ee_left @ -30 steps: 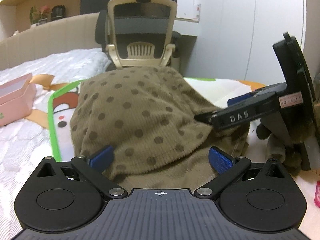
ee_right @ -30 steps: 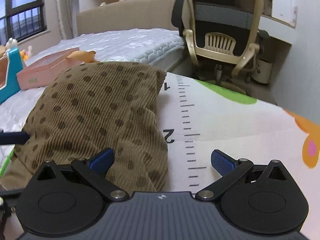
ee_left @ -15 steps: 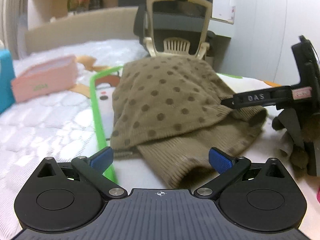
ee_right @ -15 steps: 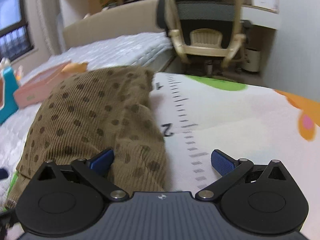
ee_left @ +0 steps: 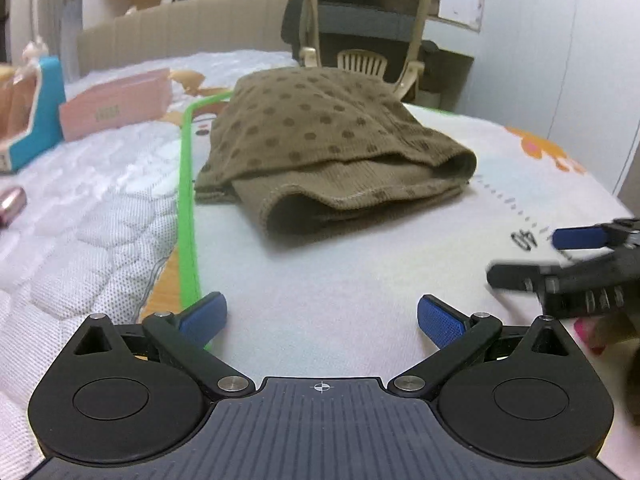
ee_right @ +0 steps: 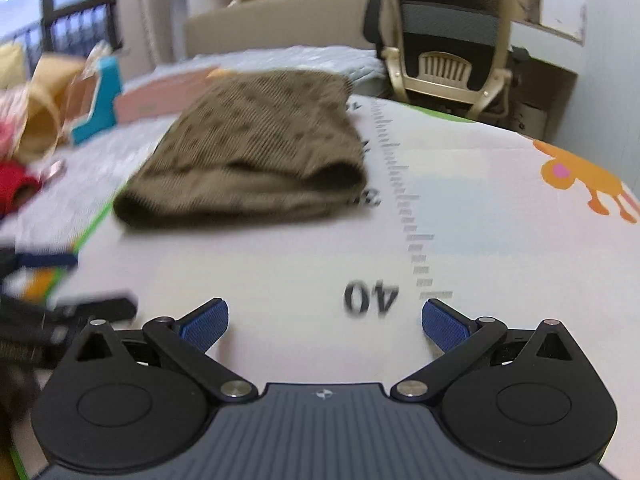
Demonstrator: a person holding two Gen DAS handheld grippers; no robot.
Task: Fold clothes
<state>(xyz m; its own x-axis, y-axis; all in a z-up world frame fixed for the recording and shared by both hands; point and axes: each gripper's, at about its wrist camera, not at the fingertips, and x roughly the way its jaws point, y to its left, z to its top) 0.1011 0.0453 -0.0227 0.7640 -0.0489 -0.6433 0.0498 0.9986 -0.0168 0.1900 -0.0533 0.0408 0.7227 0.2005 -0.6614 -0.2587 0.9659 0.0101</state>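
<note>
Brown dotted garment (ee_left: 332, 148) lies folded in layers on the mat (ee_left: 360, 264), apart from both empty, spread-jawed grippers, left (ee_left: 320, 318) and right (ee_right: 325, 320); folding appears essentially complete.

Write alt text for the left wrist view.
A folded brown dotted garment lies on a white play mat with a green border, ahead of the open, empty left gripper. The right gripper shows blurred at the right edge; a pink box and an office chair sit behind.
</note>
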